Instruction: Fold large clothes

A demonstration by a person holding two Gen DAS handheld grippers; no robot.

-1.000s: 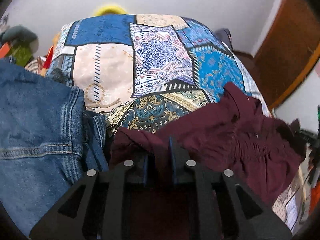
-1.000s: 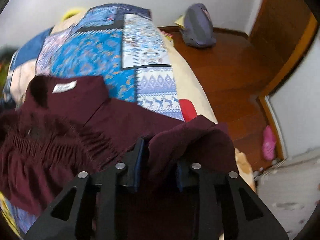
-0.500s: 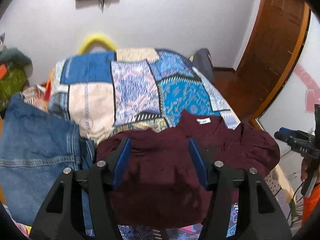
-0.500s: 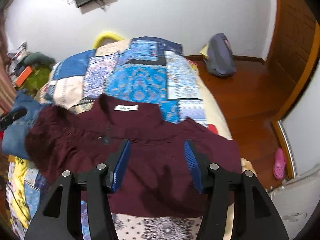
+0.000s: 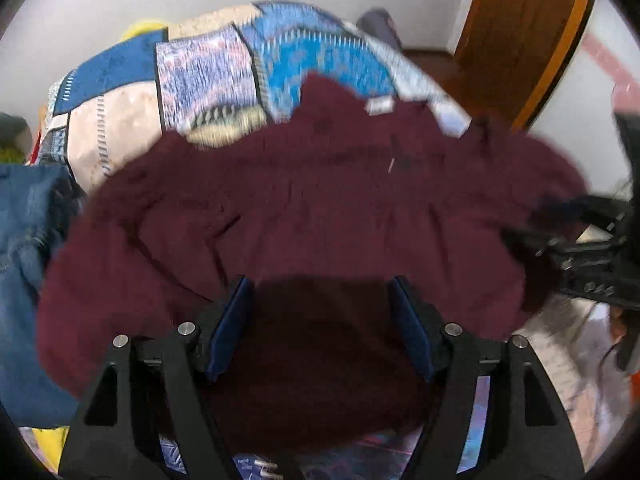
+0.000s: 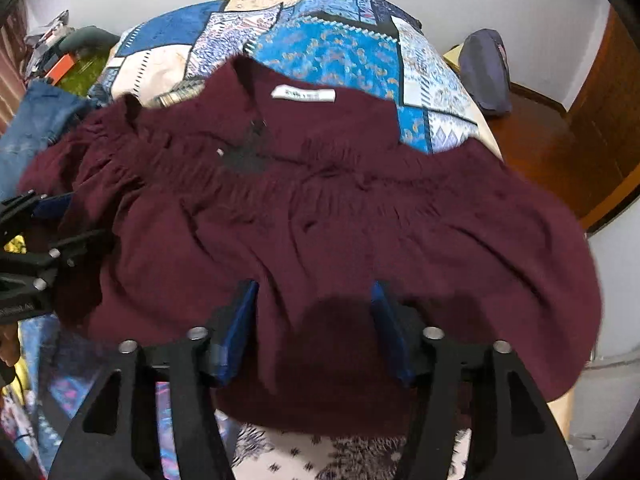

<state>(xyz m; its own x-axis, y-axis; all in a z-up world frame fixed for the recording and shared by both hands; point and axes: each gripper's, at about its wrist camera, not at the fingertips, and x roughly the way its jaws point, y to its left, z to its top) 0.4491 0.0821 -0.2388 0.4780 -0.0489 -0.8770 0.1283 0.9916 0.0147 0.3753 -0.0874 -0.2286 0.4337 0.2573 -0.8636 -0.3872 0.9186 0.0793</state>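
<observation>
A dark maroon garment lies spread on the patchwork bedspread, its white neck label at the far side. My left gripper hangs over the garment's near left part; its jaws are opening and the cloth lies below them, not pinched. My right gripper hangs over the near right part, its jaws also opening with nothing gripped. Each gripper shows at the edge of the other's view: the right gripper and the left gripper.
Blue jeans lie at the garment's left edge. A grey backpack sits on the wooden floor to the right of the bed, near a wooden door. Clutter sits at the far left.
Both grippers let go of the maroon cloth and their jaws spread wide. The garment went from bunched up to lying spread flat on the bed. Both views pulled back, then dropped closer.
</observation>
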